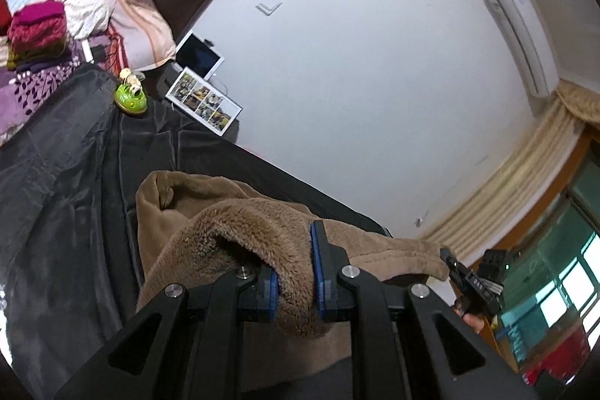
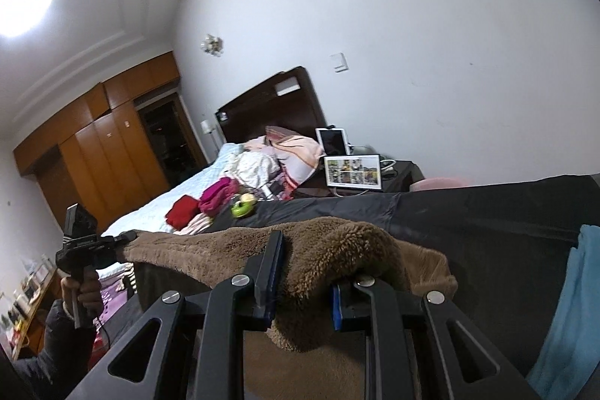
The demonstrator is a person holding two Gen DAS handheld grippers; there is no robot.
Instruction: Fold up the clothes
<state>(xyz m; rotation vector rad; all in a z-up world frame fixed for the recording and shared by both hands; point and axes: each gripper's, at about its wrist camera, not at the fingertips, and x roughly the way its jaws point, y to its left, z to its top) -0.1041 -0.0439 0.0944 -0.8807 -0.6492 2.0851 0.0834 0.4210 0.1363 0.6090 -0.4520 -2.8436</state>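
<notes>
A brown fleece garment (image 1: 210, 223) is lifted above a table covered in black cloth (image 1: 75, 175). My left gripper (image 1: 296, 272) is shut on one bunched edge of the garment, its blue pads pressing the pile. In the right wrist view my right gripper (image 2: 305, 282) is shut on another edge of the same brown fleece garment (image 2: 210, 250), which stretches between both grippers. The right gripper (image 1: 448, 259) shows at the far right of the left wrist view, and the left gripper (image 2: 127, 235) at the left of the right wrist view, held by a person's hand (image 2: 80, 291).
A green toy (image 1: 130, 98) and a photo frame (image 1: 204, 99) stand at the back of the black cloth (image 2: 487, 212). A blue cloth (image 2: 570, 306) hangs at the right. Behind lies a bed with piled clothes (image 2: 221, 195); a wardrobe (image 2: 101, 152) stands further back.
</notes>
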